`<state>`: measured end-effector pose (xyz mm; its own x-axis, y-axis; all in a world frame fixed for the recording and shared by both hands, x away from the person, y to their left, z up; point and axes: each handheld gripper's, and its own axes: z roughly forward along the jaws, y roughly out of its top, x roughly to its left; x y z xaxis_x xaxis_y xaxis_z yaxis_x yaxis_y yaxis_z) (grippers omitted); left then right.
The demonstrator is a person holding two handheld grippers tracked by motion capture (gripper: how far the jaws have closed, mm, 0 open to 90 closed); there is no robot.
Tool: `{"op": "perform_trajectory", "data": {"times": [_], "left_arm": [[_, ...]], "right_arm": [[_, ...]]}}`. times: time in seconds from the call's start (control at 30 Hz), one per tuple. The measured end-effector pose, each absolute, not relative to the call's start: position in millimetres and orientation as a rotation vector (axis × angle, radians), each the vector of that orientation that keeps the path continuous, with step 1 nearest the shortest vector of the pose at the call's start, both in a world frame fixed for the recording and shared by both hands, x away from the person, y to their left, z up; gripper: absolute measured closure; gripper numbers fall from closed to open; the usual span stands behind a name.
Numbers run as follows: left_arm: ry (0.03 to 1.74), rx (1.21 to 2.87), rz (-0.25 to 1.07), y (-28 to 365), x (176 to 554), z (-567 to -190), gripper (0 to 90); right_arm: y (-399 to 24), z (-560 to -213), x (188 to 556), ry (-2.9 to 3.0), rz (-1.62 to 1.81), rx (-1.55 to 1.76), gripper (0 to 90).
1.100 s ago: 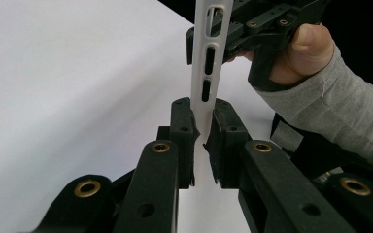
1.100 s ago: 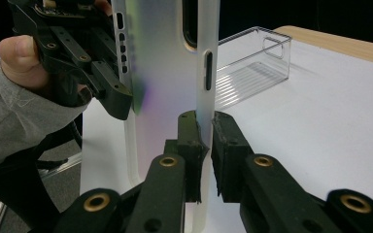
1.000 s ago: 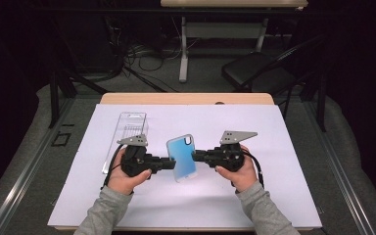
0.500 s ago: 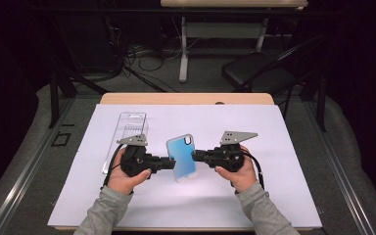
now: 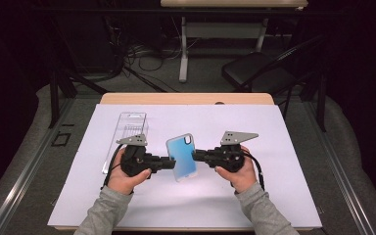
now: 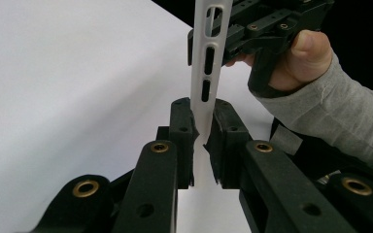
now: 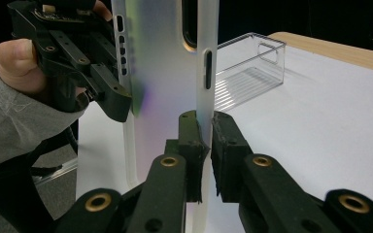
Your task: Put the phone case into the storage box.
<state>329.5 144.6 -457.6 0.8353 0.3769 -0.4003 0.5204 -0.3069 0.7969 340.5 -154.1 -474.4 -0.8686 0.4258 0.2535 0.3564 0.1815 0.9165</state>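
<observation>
Nothing has shifted since the earlier frames: both hands, both grippers and the case between them sit where they did a second ago.

Item: phone case [image 5: 181, 157], translucent with a blue sheen, camera cut-out at its far corner. Location: held off the white table cover [image 5: 293, 147], between the two grippers, in front of the person. In the high view its broad face is turned up toward the camera.

Left gripper [image 5: 165, 163]: jaws pressed together on the case's left long edge, pinching it. In the left gripper view the case rim [image 6: 203, 92], with its slotted button openings, rises edge-on from between the two black pads. Left hand [image 5: 122, 176] wraps the gripper body from below.

Right gripper [image 5: 196, 155]: jaws likewise clamped on the opposite long edge. In the right gripper view the rim [image 7: 207, 63] stands between the pads, and the case's frosted inner face [image 7: 162, 73] spreads to the left, where the other gripper bites the far edge. Right hand [image 5: 237, 171] grips from beneath.

Also present: clear plastic box [image 5: 129, 128], empty-looking, lying on the cover beyond the left gripper, apart from the case. Wooden table edge [image 5: 186, 99] shows at the far side. Grey sleeves [image 5: 100, 213] enter from the near edge.
</observation>
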Motion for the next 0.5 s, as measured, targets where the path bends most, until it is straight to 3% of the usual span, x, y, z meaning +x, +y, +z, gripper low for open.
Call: {"op": "perform_trajectory", "data": {"times": [0.5], "left_arm": [[0.686, 1.909, -0.099, 145.2, 330.7, -458.0, 65.7]], "right_arm": [[-157.1, -477.8, 340.2, 2.319, 1.774, 0.856, 83.9]]}}
